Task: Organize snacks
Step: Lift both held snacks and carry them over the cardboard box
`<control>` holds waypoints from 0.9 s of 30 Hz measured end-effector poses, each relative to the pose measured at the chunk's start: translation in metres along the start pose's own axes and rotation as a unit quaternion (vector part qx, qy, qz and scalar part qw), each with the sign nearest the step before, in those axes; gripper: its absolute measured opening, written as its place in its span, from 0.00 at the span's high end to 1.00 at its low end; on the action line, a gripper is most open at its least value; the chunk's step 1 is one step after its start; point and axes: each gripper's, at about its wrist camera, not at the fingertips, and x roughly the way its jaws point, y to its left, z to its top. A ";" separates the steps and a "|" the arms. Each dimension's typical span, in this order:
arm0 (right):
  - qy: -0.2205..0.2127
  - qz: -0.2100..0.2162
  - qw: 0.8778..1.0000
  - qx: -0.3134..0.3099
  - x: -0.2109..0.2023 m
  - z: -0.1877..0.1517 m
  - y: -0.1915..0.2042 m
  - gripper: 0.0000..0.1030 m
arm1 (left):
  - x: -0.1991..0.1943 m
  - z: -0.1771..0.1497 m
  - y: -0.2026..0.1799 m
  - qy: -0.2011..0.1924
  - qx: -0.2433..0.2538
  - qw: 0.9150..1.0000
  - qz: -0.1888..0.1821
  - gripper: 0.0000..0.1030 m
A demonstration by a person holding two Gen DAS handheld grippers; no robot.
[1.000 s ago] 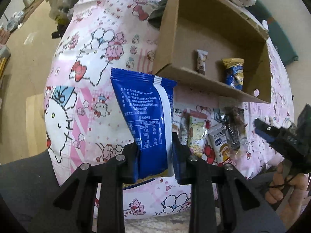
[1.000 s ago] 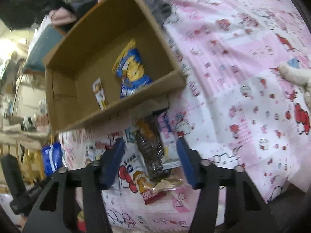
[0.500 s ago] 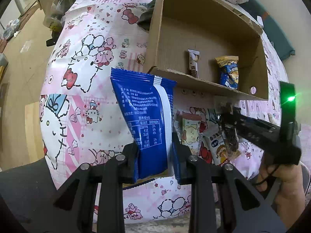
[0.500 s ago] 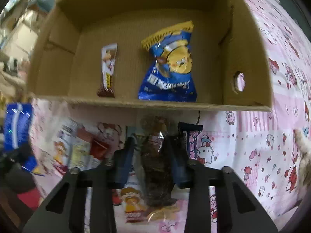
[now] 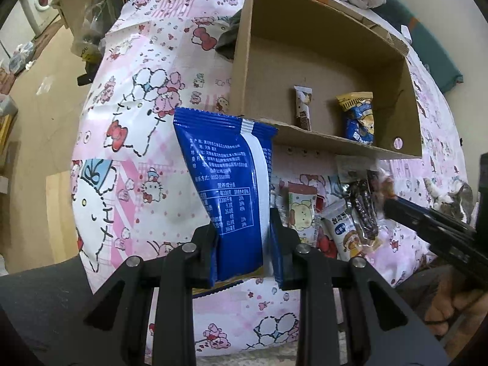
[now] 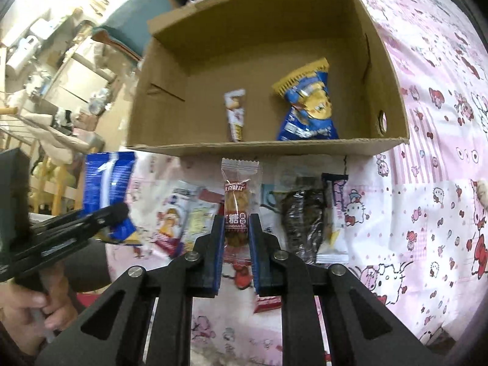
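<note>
Pink cartoon-cat printed bedding (image 5: 137, 128) covers the surface, and an open brown cardboard box (image 6: 393, 97) lies on it with its opening facing the cameras. Inside the box a slim brown-and-white snack stick (image 6: 235, 115) lies beside a blue-and-yellow crinkled snack bag (image 6: 308, 106), the two apart from each other.

Held upright, a tall blue foil packet with a white stripe (image 5: 231, 189) is clamped between the fingers of the left gripper (image 5: 244, 253), in front of the box's near left corner. The right gripper (image 6: 237, 256) is closed on a clear-wrapped brown snack with a red label (image 6: 238, 210), which stands up just below the box's front edge.

On the bedding in front of the box lies a loose row of other snacks: a dark brown clear-wrapped strip (image 6: 300, 216), a white packet with a cartoon bear (image 5: 300, 213) and a white-and-orange pouch (image 5: 343, 228), lying close together and partly overlapping.
</note>
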 end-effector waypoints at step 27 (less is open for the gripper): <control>-0.104 0.037 0.994 -0.006 -0.073 0.037 0.005 0.85 | -0.065 0.029 -0.014 -0.114 0.037 0.993 0.005 0.77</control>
